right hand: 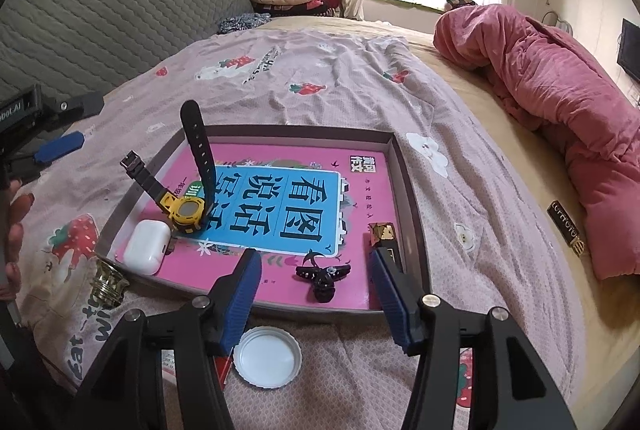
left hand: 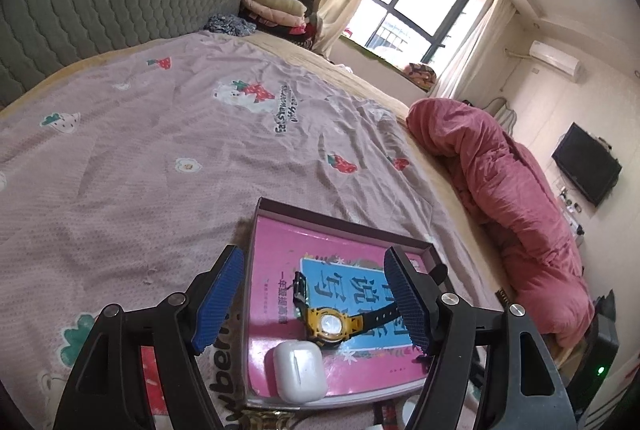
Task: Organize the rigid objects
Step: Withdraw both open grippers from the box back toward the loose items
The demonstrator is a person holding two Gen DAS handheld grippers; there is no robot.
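A shallow grey tray on the bed holds a pink and blue book. On the book lie a yellow watch with black straps sticking up, a white earbud case, a black hair clip and a gold-capped black lipstick. My right gripper stands open over the tray's near edge, with the clip lying loose between its fingers. My left gripper hangs open above the watch and the earbud case, holding nothing.
A white lid and a gold ribbed cap lie on the sheet in front of the tray. A black and gold bar lies to the right beside a rolled pink duvet. A grey headboard stands behind.
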